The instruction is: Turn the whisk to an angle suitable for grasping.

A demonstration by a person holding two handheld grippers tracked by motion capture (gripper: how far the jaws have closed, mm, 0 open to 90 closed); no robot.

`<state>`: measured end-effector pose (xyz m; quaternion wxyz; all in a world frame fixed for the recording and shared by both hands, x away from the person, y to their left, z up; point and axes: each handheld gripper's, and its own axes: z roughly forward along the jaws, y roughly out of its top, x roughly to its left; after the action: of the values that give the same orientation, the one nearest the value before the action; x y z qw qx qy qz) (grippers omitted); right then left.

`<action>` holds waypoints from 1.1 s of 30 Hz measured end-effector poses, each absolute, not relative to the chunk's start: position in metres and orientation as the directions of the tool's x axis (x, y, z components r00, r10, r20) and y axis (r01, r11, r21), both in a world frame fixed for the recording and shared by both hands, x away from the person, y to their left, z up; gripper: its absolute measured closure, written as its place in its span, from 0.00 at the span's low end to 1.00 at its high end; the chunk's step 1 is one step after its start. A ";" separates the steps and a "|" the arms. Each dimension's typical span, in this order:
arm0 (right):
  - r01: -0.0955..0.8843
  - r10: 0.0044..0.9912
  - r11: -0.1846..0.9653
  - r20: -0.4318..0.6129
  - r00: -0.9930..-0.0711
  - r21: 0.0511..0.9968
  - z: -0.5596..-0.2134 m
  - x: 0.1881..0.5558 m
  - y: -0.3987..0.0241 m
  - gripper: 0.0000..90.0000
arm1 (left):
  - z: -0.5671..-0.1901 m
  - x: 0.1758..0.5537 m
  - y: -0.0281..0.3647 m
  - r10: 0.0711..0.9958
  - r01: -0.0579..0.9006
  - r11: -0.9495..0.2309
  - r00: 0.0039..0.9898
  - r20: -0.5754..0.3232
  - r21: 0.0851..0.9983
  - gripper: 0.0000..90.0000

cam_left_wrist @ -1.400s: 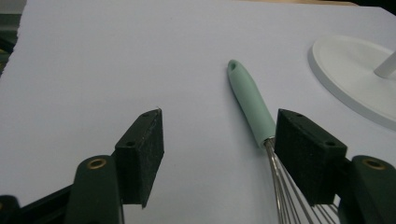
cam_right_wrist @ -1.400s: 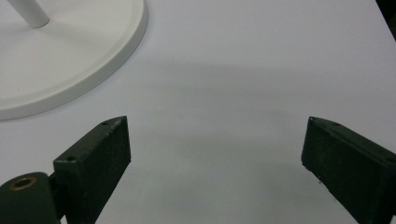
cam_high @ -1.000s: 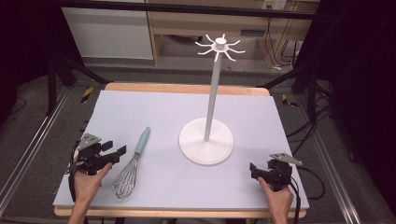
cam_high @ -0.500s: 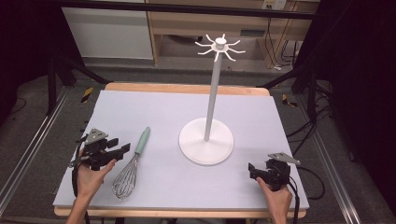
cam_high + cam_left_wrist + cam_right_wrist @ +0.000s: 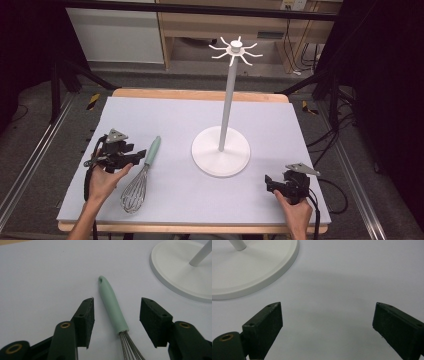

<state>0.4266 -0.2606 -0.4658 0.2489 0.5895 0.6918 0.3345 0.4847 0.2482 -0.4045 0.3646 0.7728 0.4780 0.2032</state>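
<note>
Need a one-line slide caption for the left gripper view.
Left gripper, jaws closing, straddles the mint-green-handled wire whisk lying on the grey mat, pads not yet touching.

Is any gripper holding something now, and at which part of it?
Nothing is held. The left gripper has been closing its jaws around the whisk's green handle, with gaps on both sides. The right gripper is open over bare mat.

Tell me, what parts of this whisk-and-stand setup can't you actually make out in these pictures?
- Whisk: left gripper view, the wire head is cut off by the bottom edge.
- Stand: both gripper views, the pole and the hooks are cut off by the top edge.
- Left gripper: high view, too small to tell whether its pads touch the handle.
- Right gripper: high view, the jaw gap is unreadable.
</note>
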 end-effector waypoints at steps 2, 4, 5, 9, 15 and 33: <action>0.648 0.982 0.082 0.051 -0.184 0.757 -0.466 0.427 -0.260 0.11 | -0.408 0.490 0.244 0.885 0.600 -0.285 0.464 -0.034 0.747 0.52; 0.649 0.982 0.083 0.050 -0.184 0.756 -0.466 0.427 -0.260 0.11 | -0.409 0.491 0.243 0.884 0.604 -0.291 0.466 -0.032 0.742 0.52; 0.651 0.982 0.082 0.051 -0.183 0.754 -0.466 0.426 -0.260 0.11 | -0.411 0.493 0.241 0.884 0.608 -0.297 0.466 -0.029 0.736 0.52; 0.654 0.981 0.085 0.050 -0.185 0.752 -0.466 0.426 -0.260 0.11 | -0.418 0.497 0.236 0.882 0.619 -0.307 0.471 -0.029 0.723 0.53; 0.659 0.981 0.088 0.049 -0.187 0.747 -0.467 0.427 -0.259 0.11 | -0.427 0.506 0.230 0.881 0.651 -0.339 0.473 -0.015 0.679 0.56; 0.665 0.981 0.099 0.041 -0.191 0.740 -0.468 0.428 -0.259 0.11 | -0.448 0.519 0.223 0.883 0.736 -0.372 0.468 -0.029 0.566 0.62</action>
<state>0.4279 -0.2593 -0.4676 0.2430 0.5875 0.7003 0.3246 0.5189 0.2225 -0.4479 0.2612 0.8161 0.4960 0.1407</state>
